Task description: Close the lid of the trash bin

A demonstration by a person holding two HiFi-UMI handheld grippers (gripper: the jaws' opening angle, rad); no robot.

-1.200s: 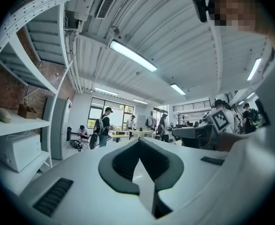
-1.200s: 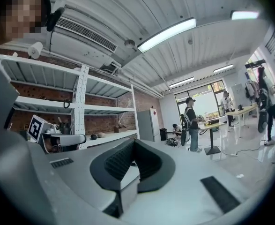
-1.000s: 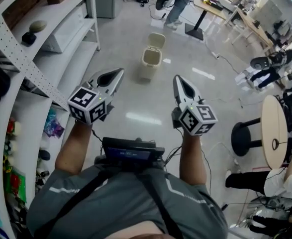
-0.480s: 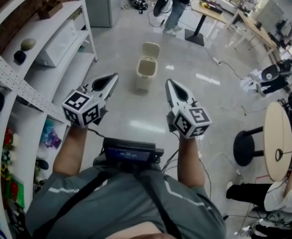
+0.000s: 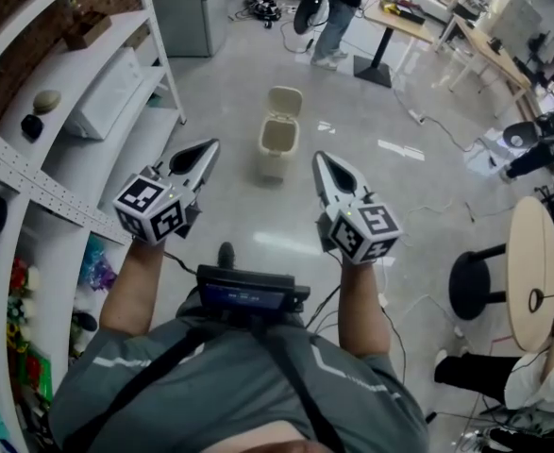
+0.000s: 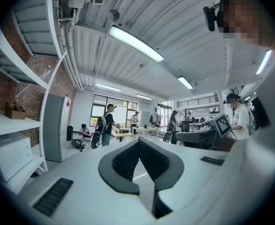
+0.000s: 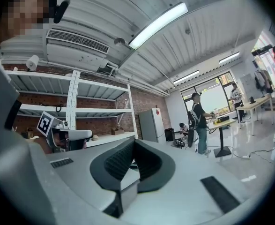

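Observation:
A beige trash bin (image 5: 277, 149) stands on the grey floor ahead of me, its lid (image 5: 286, 102) tipped up and open at the back. In the head view, my left gripper (image 5: 209, 147) is held in the air short of the bin and to its left, with the jaws shut on nothing. At the same height, my right gripper (image 5: 320, 159) is to the bin's right, also shut and empty. Both gripper views point up and across the room. They show the shut left gripper (image 6: 138, 142) and the shut right gripper (image 7: 133, 142), but not the bin.
White shelving (image 5: 88, 111) with a white box runs along the left, and a grey cabinet (image 5: 187, 8) stands behind it. A person (image 5: 333, 8) stands by a table beyond the bin. At the right are a black stool (image 5: 475, 281), a round table (image 5: 536, 262) and floor cables.
The bin has come nearer and sits lower in the head view as I walked toward it. Both grippers stayed raised and shut.

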